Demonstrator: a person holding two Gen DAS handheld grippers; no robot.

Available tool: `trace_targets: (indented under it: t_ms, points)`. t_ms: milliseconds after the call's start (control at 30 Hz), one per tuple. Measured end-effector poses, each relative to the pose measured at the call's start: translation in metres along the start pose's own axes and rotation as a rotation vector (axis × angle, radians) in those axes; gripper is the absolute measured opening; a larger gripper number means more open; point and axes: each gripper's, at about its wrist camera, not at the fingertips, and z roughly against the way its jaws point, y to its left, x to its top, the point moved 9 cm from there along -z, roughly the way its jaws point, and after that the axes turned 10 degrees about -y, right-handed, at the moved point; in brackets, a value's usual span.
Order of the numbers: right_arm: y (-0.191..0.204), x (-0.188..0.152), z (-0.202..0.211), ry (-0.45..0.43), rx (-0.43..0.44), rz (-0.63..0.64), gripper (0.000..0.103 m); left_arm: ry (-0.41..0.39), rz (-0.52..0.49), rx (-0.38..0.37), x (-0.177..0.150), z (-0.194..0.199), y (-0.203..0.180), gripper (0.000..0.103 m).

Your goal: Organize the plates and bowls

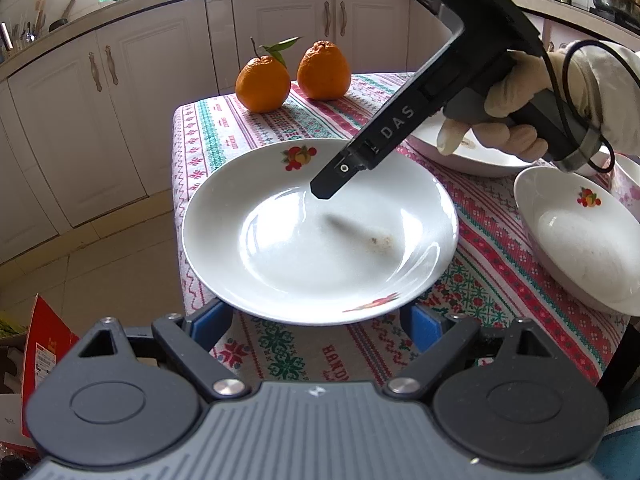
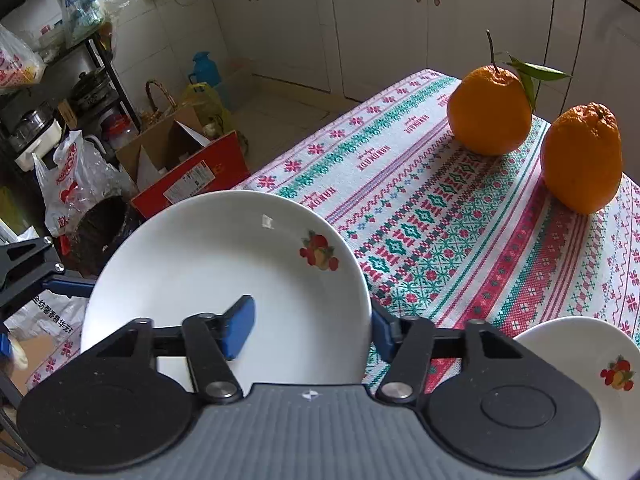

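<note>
— Between the right gripper's [image 2: 308,332] spread jaws, what's there?
— The plate's [image 2: 200,264] rim: one blue pad inside the dish, the other just outside, neither pressing.
— And the left gripper [image 1: 320,328]?
— Wide open, the same plate's near edge between its pads, nothing gripped.
— The bowl [image 1: 576,236]?
— Right of the left jaws, on the tablecloth [image 1: 480,248]. Two oranges [image 1: 292,76] sit beyond.
</note>
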Motion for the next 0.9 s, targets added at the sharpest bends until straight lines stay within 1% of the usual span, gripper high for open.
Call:
trace_targets:
  t_ms: [33,67,133,233,400,600,733,833,900]
  points:
    - [0.000,0.001,0.002,-0.009,-0.008,0.005,0.086,-0.004,0.003,0.003,0.000,0.002,0.000,0.091]
    - [0.001,0.003,0.006,-0.023,-0.017,0.011,0.093,-0.008,0.005,0.006,0.001,0.004,0.000,0.092]
    - [0.002,0.006,0.015,-0.044,-0.022,0.020,0.094,-0.016,0.010,0.018,0.002,0.009,0.000,0.092]
    - [0.006,0.007,0.031,-0.062,-0.023,0.023,0.102,-0.036,0.013,0.028,0.003,0.020,-0.003,0.096]
    - [0.018,0.001,0.065,-0.095,-0.028,0.044,0.103,-0.061,0.024,0.031,0.004,0.036,-0.013,0.097]
    - [0.036,-0.017,0.114,-0.143,-0.075,0.064,0.103,-0.113,0.003,0.038,0.009,0.056,-0.035,0.098]
    - [0.045,-0.036,0.148,-0.178,-0.114,0.063,0.103,-0.143,-0.017,0.035,0.012,0.068,-0.051,0.098]
    - [0.049,-0.054,0.174,-0.206,-0.148,0.048,0.103,-0.174,-0.008,0.018,0.014,0.075,-0.063,0.102]
    - [0.050,-0.067,0.187,-0.219,-0.174,0.031,0.103,-0.176,-0.001,0.003,0.015,0.076,-0.071,0.102]
